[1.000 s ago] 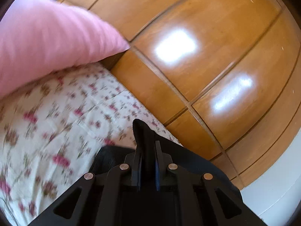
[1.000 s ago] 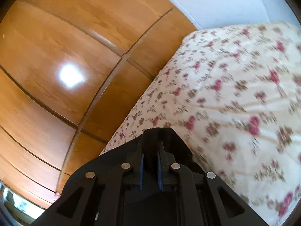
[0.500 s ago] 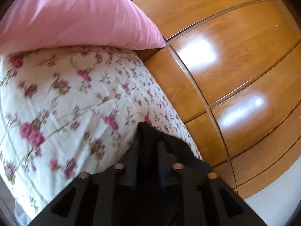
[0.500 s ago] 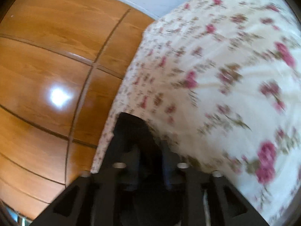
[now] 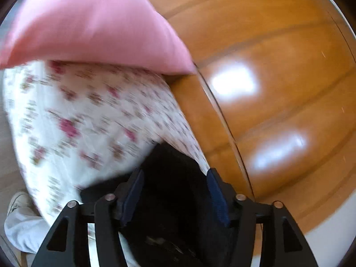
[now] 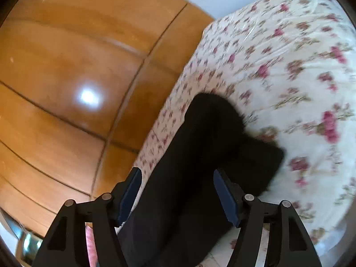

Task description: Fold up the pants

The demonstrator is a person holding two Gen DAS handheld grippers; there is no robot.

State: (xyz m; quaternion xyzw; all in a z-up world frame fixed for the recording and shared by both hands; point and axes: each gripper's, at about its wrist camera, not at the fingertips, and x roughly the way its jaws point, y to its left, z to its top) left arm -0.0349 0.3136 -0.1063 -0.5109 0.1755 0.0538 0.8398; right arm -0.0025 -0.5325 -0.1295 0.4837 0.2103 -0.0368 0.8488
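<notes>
Black pants (image 5: 178,191) lie on the floral bedsheet (image 5: 89,120) close to the wooden wall. My left gripper (image 5: 174,175) hangs over one end of them with its jaws opening; cloth shows between the blue pads (image 5: 133,191), which stand apart from it. In the right wrist view the pants (image 6: 200,146) stretch forward as a dark strip with a bunched end. My right gripper (image 6: 176,175) straddles that strip, jaws opening too, and its pads (image 6: 224,195) do not press on the cloth.
A pink pillow (image 5: 89,24) rests at the far end of the bed. Glossy wooden panels (image 5: 278,77) run along the bed's side, also seen as panels (image 6: 66,77) on the left of the right wrist view. A person's shoe (image 5: 15,200) and light trouser leg show at lower left.
Both grippers were shut on the black pants a second ago; both have spread their jaws and let the cloth go. Both hands shifted and sank, and the pants now rest on the sheet.
</notes>
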